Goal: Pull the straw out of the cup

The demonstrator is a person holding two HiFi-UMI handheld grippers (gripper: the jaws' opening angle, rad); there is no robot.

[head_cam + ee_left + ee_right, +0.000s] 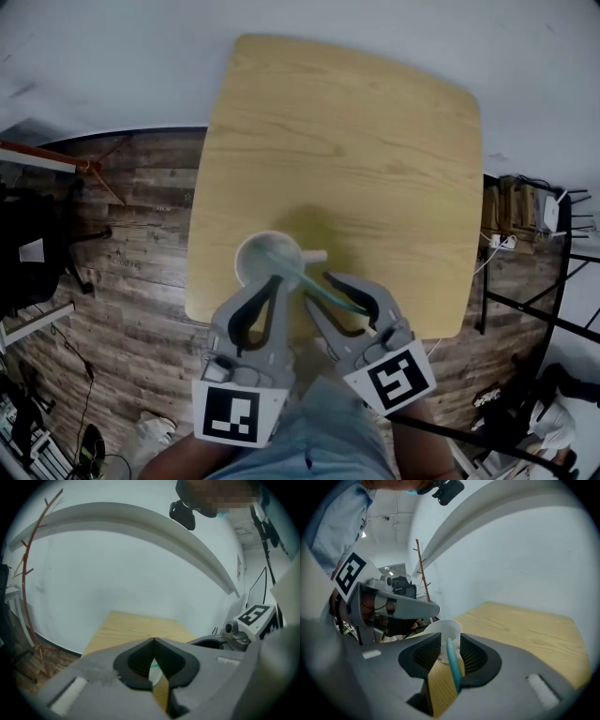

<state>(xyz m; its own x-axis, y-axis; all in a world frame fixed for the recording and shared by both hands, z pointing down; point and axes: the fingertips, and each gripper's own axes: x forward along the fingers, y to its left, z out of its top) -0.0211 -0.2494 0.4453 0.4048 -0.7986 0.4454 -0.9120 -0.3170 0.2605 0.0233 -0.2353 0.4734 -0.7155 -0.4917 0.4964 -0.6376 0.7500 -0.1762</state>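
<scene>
A white cup point(253, 267) stands near the front edge of the light wooden table point(347, 141). A teal straw point(295, 274) leans out of it toward the right. My right gripper point(319, 289) is open, and the straw point(452, 660) runs between its jaws, close along the right-hand pad, with the cup point(445, 627) just beyond the tips. My left gripper point(276, 279) sits at the cup's near rim with its tips together. In the left gripper view the left gripper point(153, 640) is shut, with nothing seen between the tips.
The table point(136, 627) stands on dark plank flooring point(141, 234) against a white wall. A thin red rack point(89, 167) and black gear are at the left. A metal shelf with cables point(525, 211) is at the right. My light blue trouser leg point(328, 436) fills the bottom.
</scene>
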